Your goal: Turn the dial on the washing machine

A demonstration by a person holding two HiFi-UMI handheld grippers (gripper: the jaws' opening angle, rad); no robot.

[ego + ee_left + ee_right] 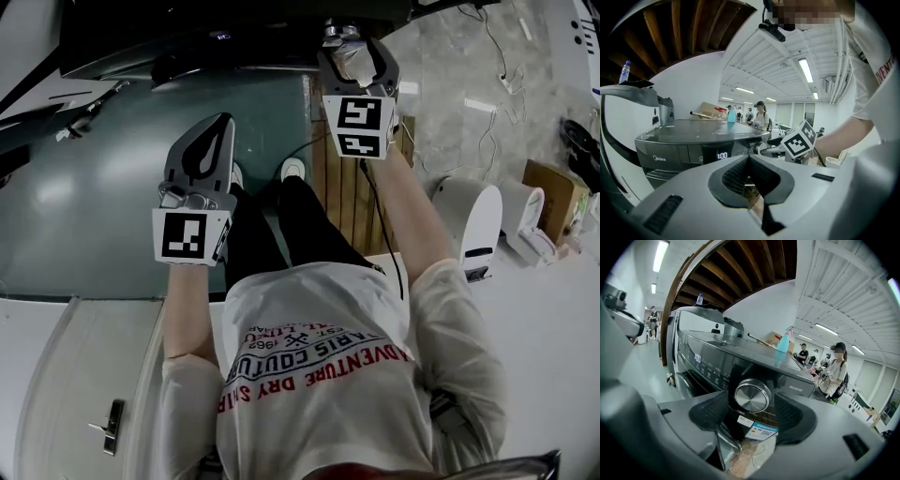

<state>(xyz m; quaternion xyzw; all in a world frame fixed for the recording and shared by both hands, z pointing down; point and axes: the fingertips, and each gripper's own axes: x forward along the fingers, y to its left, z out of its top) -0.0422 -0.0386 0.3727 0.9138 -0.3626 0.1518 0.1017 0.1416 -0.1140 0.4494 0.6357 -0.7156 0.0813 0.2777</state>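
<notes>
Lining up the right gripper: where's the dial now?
In the right gripper view, the dial sits centre frame on the washing machine's front panel, framed between the open fingers.

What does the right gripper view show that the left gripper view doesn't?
Only the right gripper view shows the dial, framed between open jaws, and a sticker below it. Only the left gripper view shows the right gripper's marker cube and the person's forearm. Both show the washing machine and the blue spray bottle on top.
</notes>
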